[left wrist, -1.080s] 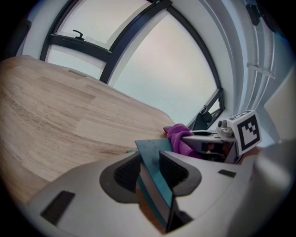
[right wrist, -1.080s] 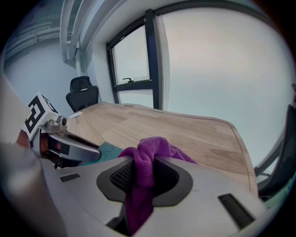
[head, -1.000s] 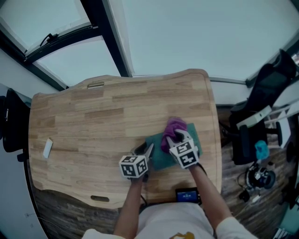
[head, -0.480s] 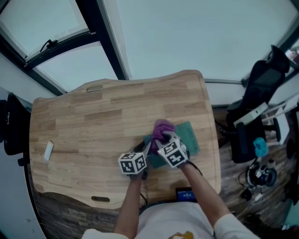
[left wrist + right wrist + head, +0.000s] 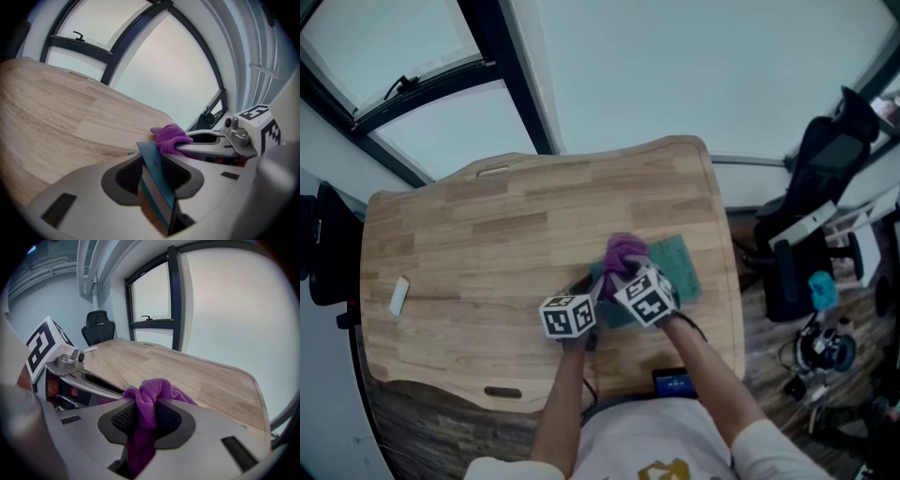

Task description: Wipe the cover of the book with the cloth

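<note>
A teal book (image 5: 673, 267) lies flat on the wooden table (image 5: 487, 244), right of middle and near the front edge. My left gripper (image 5: 592, 289) is shut on the book's left corner; in the left gripper view the book's edge (image 5: 161, 206) sits clamped between the pads. My right gripper (image 5: 623, 270) is shut on a bunched purple cloth (image 5: 626, 248) and presses it on the book's left part, right beside the left gripper. In the right gripper view the cloth (image 5: 145, 411) fills the gap between the jaws and the left gripper (image 5: 70, 369) shows at the left.
A small white object (image 5: 397, 295) lies near the table's left edge. A dark device (image 5: 673, 382) sits at the front edge by the person's body. A black office chair (image 5: 825, 178) and gear stand off the right side, and another dark chair (image 5: 323, 253) at the left.
The right gripper has slid the purple cloth leftward across the book, from its middle to its left part. The left gripper has kept its hold in the same place.
</note>
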A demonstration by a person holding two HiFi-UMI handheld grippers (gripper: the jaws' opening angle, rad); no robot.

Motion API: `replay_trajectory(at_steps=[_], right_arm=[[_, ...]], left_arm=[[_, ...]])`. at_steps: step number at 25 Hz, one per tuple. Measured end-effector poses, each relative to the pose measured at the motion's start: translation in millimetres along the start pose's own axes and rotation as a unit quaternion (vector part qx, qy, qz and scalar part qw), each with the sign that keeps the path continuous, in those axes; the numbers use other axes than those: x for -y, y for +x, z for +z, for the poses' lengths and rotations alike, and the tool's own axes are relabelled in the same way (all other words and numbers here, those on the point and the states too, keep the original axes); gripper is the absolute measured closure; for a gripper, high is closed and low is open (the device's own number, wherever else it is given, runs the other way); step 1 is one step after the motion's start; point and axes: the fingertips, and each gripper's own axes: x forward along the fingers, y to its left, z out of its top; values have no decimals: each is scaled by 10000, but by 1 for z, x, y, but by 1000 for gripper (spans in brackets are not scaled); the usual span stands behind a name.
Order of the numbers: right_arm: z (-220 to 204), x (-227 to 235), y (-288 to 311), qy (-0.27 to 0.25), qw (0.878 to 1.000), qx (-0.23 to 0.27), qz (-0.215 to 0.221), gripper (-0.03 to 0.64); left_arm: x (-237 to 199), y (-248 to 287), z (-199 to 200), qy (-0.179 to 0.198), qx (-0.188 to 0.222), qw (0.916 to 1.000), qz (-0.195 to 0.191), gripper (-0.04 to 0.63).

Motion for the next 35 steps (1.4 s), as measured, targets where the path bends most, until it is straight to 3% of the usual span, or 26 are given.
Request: replay_trajectory(at_steps=[35], right_arm=[[5, -5, 2, -85, 10000, -28, -9, 540]], left_arm=[[-1, -2, 1, -20, 4, 10000, -12, 472]])
